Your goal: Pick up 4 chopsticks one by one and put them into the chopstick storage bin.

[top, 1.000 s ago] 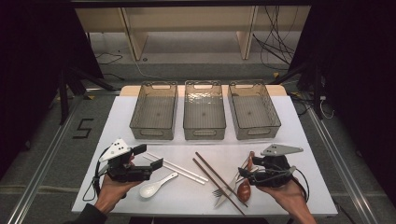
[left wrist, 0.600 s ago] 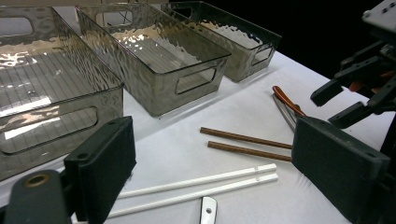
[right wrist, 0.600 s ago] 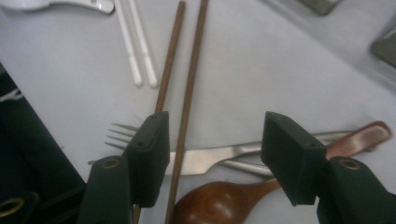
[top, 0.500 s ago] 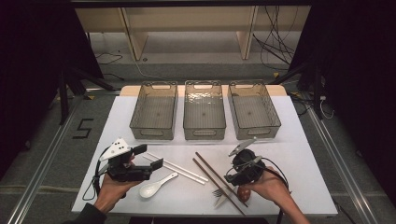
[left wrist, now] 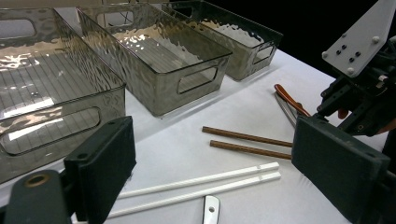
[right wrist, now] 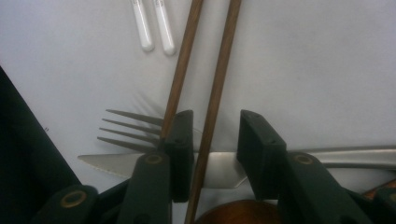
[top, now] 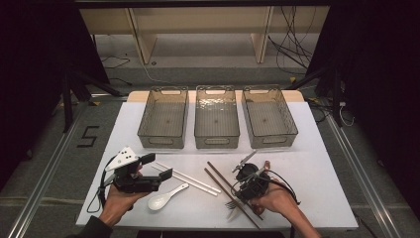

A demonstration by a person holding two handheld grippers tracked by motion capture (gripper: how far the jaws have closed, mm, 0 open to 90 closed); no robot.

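Observation:
My right gripper (top: 241,194) (right wrist: 215,135) points down at the table over a pair of brown chopsticks (top: 220,179) (right wrist: 219,70). Its jaws have just been closing and stand a little apart. One chopstick runs through the gap without either pad pressing on it; the other passes behind the left jaw. A metal fork (right wrist: 130,128) and a knife (right wrist: 219,169) lie crosswise under the jaws. My left gripper (top: 159,166) (left wrist: 219,168) hovers open and empty above the table's left, with white chopsticks (top: 185,178) (left wrist: 201,186) and a white spoon (top: 163,198) in front of it.
Three clear plastic bins (top: 163,119) (top: 216,119) (top: 269,116) stand side by side, all without contents, at the back of the white table (top: 317,173). A brown wooden spoon (left wrist: 289,98) (right wrist: 233,215) lies by the right gripper. The table's front edge is near both hands.
The right gripper has moved left and down from the table's right side onto the brown chopsticks, and its jaws have narrowed around one. The left gripper has kept still.

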